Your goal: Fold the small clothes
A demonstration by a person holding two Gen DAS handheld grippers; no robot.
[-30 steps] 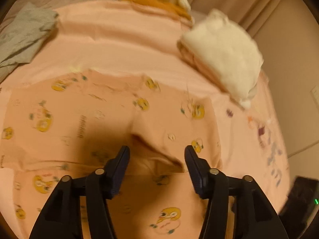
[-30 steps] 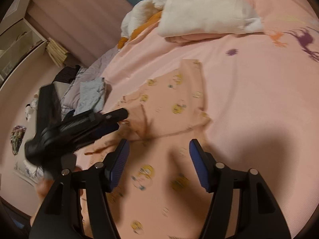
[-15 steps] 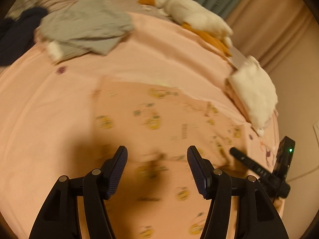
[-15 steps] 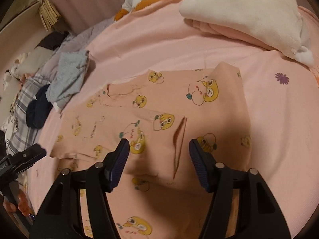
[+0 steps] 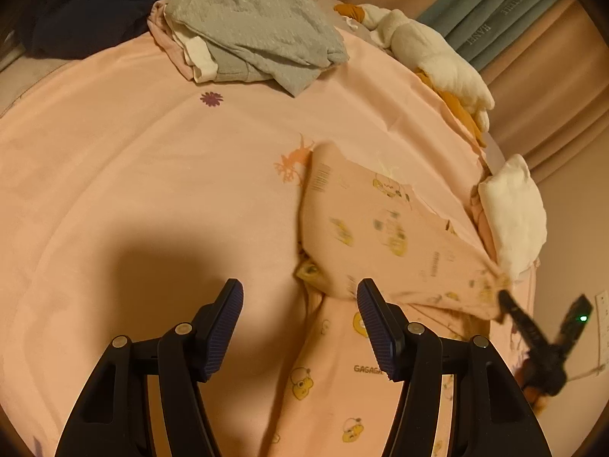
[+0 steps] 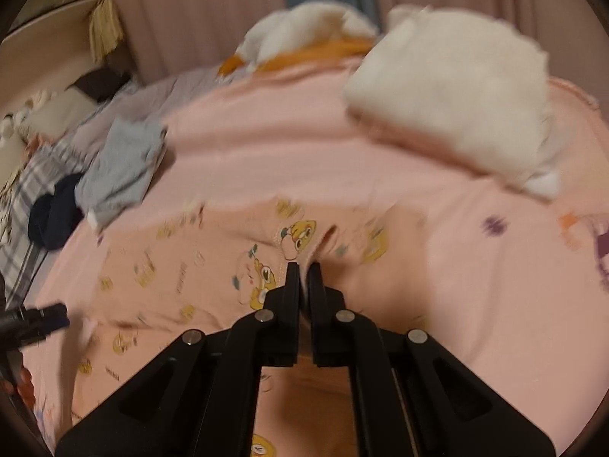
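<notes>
A pink small garment (image 5: 380, 228) printed with yellow cartoon figures lies on the pink bedsheet (image 5: 152, 175). Part of it is lifted and folded over. My right gripper (image 6: 303, 266) is shut on a pinched fold of that garment (image 6: 213, 266). In the left wrist view the right gripper (image 5: 506, 301) shows at the right, holding the raised cloth by its edge. My left gripper (image 5: 300, 289) stands open over the bare sheet, with the garment's left edge beside its right finger and nothing between the fingers. Its tip shows blurred as the left gripper (image 6: 38, 318) at the left edge of the right wrist view.
A grey garment pile (image 5: 259, 26) and a dark navy cloth (image 5: 95, 3) lie at the far left of the bed. A white plush toy (image 5: 430, 57) rests by the curtains. A folded white fluffy cloth (image 5: 514, 209) sits at the bed's right edge.
The right jaws have closed on a fold of the pink garment and raised part of it. The left gripper has swung left, off the garment and over bare sheet, still open.
</notes>
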